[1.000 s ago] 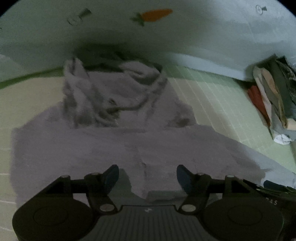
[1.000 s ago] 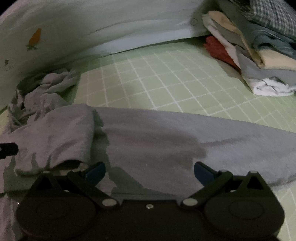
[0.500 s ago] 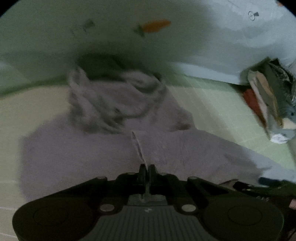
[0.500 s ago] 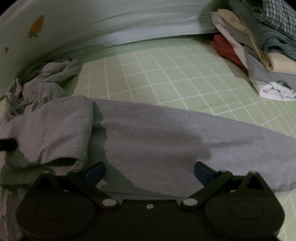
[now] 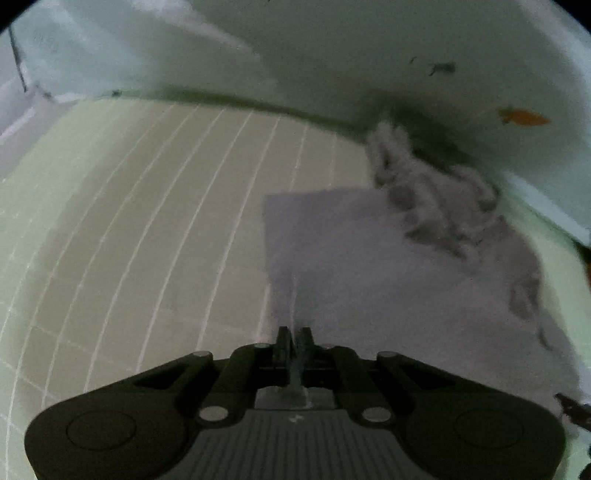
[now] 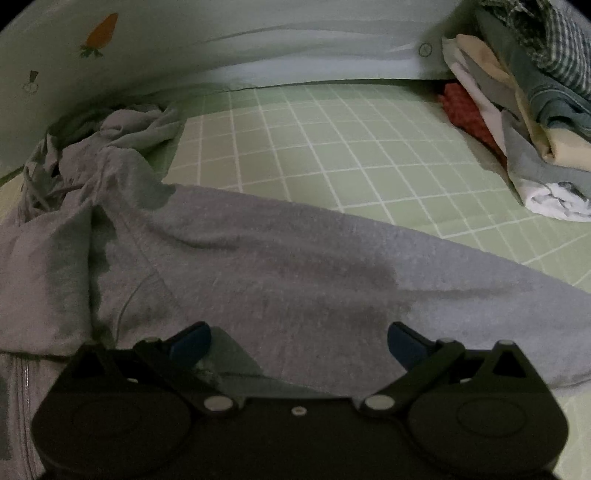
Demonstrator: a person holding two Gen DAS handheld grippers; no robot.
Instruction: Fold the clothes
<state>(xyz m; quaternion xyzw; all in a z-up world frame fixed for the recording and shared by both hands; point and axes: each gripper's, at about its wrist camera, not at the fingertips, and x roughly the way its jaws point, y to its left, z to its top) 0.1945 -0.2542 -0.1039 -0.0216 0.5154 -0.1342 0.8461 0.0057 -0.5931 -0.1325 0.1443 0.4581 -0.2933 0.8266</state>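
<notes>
Grey hoodie lay spread across a green grid-lined mat, with its hood bunched up against a pale sheet printed with a carrot. A zipper ran down the garment at the lower left of the right wrist view.

The left gripper had its 2 fingers pressed together on a raised fold of the hoodie's fabric, which rose in a thin ridge straight ahead of the fingertips. To the left of those fingers the mat was bare; ahead and to the right sat the crumpled hood, blurred.

The right gripper hovered just above the hoodie with its blue-tipped fingers spread wide, gripping nothing. A long grey sleeve stretched away to the right of those fingers. Far ahead and to the right, well apart from the hoodie, stood a stack of folded clothes on the mat.
</notes>
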